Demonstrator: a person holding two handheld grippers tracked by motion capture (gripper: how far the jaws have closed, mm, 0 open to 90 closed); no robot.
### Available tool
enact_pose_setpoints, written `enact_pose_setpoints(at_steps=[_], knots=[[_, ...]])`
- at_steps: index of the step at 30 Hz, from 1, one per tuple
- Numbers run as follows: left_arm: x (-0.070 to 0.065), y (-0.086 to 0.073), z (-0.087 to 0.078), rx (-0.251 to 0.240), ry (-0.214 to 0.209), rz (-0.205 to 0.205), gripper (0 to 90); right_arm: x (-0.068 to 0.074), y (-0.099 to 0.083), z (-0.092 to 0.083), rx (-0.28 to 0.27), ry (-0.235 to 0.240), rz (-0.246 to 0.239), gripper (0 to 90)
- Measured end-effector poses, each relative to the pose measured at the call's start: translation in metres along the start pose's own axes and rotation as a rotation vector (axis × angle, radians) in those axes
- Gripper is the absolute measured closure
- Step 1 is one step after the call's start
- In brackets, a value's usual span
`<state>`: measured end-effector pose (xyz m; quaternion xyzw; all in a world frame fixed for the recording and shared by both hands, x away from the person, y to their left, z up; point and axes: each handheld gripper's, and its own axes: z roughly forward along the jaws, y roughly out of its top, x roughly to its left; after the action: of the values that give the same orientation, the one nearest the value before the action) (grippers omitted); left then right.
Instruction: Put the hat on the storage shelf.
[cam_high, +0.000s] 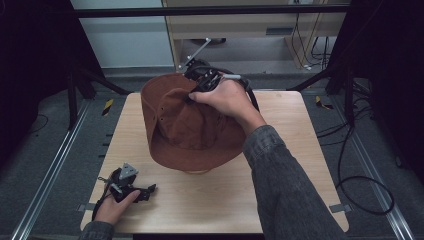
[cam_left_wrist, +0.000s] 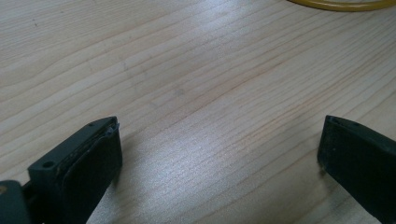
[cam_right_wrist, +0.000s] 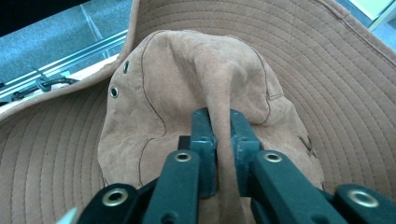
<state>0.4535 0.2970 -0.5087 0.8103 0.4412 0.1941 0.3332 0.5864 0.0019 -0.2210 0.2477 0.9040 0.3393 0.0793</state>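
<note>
Brown suede hat pinched at crown by right gripper, brim hanging over mid-table.
Jaws nearly closed on a fold of fabric, prob. to lift w/o crushing; left gripper rests wide open near table's front-left corner. Pale wood table, grey floor, dark frame around.

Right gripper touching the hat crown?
Touching. The right gripper view shows the right gripper with its jaws pinching a fold of the brown hat crown.
</note>
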Motion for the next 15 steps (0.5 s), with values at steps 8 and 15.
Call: enact_pose_setpoints(at_steps=[8,15], knots=[[0.0001,0.0000,0.0000,0.001,0.002,0.001,0.0,0.0034,-0.0015,0.0034,0.000,0.002,-0.017,63.1],[0.0001,0.0000,0.0000,0.000,0.002,0.001,0.0,0.0080,0.0011,0.0069,-0.002,0.009,-0.028,56.9]])
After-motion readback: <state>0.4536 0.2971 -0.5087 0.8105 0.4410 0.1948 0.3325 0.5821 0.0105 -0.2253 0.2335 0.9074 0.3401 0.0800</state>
